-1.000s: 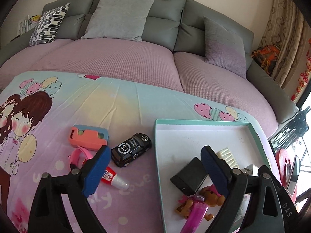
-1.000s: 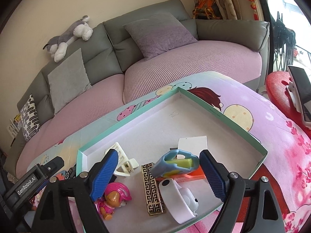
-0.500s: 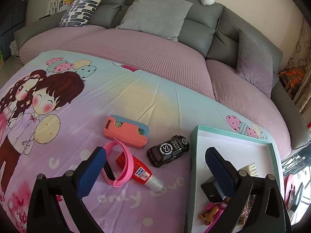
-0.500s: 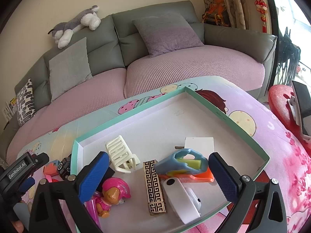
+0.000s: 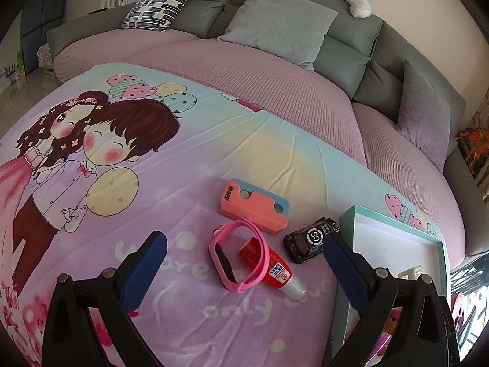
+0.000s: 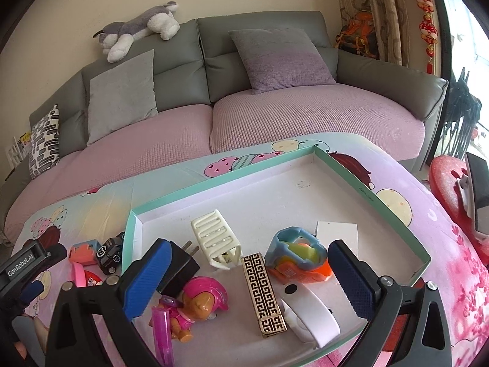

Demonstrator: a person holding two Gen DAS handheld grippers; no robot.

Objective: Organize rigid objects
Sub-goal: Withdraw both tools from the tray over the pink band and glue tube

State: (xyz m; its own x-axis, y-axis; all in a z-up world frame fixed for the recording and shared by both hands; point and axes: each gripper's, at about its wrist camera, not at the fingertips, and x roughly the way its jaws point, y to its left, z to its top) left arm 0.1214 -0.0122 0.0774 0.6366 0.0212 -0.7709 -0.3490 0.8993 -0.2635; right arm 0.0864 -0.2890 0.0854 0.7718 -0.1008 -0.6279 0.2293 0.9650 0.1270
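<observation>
Right wrist view: right gripper [image 6: 247, 278] jaws just opening wide, empty, over tray [image 6: 397, 229]; left gripper [image 5: 244, 270], open, is swinging toward pink band [image 5: 237, 257].

Cartoon-print sheet [image 5: 189, 159] carries foam block [image 5: 253, 205], pink band [image 5: 238, 257], glue tube [image 5: 272, 266] (under band), toy car [image 5: 311, 238], tray [image 6: 394, 211].

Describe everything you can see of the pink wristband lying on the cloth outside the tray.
The pink wristband is a closed, rubbery-looking loop with a dark oblong face on its near-left side. It lies tilted on the printed cloth, propped across the red glue tube, which passes under its right side. It sits between the open fingers of the left gripper, untouched, left of the black toy car.
</observation>
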